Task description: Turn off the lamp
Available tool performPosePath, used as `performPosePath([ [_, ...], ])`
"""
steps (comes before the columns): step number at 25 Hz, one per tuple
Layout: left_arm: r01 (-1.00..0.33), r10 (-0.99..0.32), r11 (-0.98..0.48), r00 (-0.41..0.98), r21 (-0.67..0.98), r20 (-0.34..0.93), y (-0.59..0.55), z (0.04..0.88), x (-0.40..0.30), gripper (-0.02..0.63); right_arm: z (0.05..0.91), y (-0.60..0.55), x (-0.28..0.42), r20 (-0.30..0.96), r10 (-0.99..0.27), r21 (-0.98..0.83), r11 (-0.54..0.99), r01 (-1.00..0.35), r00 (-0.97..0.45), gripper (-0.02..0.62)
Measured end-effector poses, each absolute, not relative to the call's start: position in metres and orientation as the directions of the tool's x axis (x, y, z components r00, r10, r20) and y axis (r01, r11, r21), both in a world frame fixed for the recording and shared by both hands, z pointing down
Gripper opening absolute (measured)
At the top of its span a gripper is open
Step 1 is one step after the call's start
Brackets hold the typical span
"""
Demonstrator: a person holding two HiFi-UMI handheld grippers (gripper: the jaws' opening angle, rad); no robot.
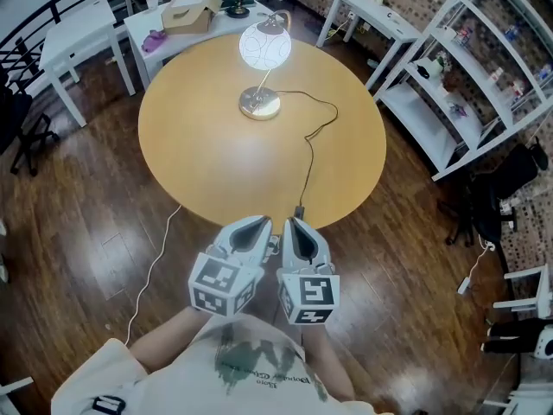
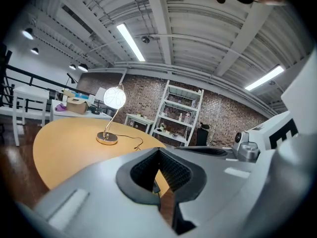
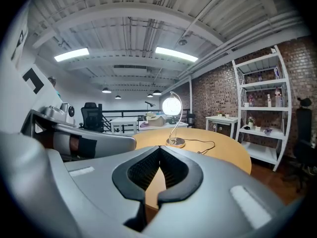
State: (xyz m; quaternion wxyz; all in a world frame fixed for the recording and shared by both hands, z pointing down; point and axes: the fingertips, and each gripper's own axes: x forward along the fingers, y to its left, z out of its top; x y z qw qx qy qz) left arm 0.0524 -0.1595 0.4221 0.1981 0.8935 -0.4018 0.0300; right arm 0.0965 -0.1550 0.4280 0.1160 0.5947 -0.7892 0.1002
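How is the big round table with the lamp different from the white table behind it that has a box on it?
The round table is tan wood, while the white table is white and rectangular. The round table holds a lit lamp and its cord; the white table carries a cardboard box and small clutter. Both stand on the dark wooden floor.

lamp [image 1: 264, 48]: white patterned globe, gold base | table [image 1: 216, 162]: tan | cord [image 1: 308, 158]: black
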Motion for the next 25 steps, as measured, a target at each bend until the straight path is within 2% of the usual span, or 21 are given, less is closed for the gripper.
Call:
performPosePath([
  [5, -0.723, -0.693, -0.602, 0.684, 0.340, 0.228, -0.175, 0.437, 0.050, -0.005, 0.443, -0.171, 0.100, 0.322, -0.920, -0.001, 0.236, -0.972, -0.224, 0.000],
  [14, -0.722, -0.668, -0.591, 0.688, 0.359, 0.283, -0.182, 0.466, 0.050, -0.005, 0.509, -0.182, 0.140, 0.441, -0.889, 0.029, 0.152, -0.988, -0.124, 0.000],
  [25, -0.750, -0.682, -0.560, 0.659, 0.352, 0.317, -0.202, 0.476, 0.052, -0.005, 0.574, -0.210, 0.174, 0.561, -0.824, 0.065, 0.142, -0.988, -0.081, 0.000],
])
